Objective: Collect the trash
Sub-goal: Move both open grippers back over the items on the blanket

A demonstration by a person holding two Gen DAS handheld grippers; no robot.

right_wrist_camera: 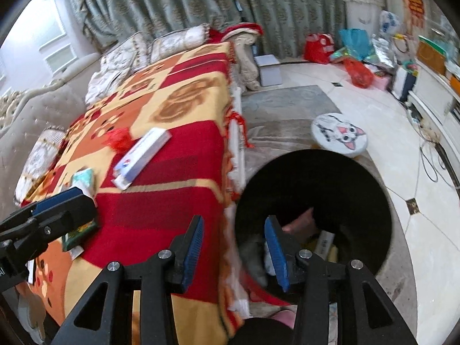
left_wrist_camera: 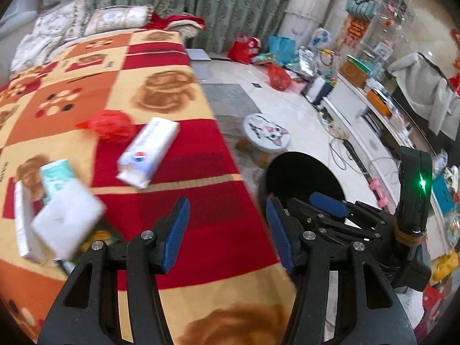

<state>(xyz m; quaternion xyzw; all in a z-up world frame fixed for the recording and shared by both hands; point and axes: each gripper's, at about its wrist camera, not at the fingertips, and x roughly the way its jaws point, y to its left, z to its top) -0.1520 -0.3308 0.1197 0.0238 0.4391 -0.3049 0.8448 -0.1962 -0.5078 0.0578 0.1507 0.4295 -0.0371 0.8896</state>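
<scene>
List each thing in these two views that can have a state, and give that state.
Left tool: open, nothing between its pads.
Right tool: open, empty.
Round black bin: uncovered, some trash inside.
Long white cardboard box: lying flat, near end torn open.
Crumpled red plastic bag: lying on blanket.

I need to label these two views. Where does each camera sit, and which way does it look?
Left wrist: on the left claw, looking down over the blanket with the white box; its open, empty claw shows, plus the right claw over the bin.
Right wrist: on the right claw, looking down at the bin beside the bed; its open claw shows, plus the left claw.
Shared: blanket, white box, bin, cat stool, curtain.
</scene>
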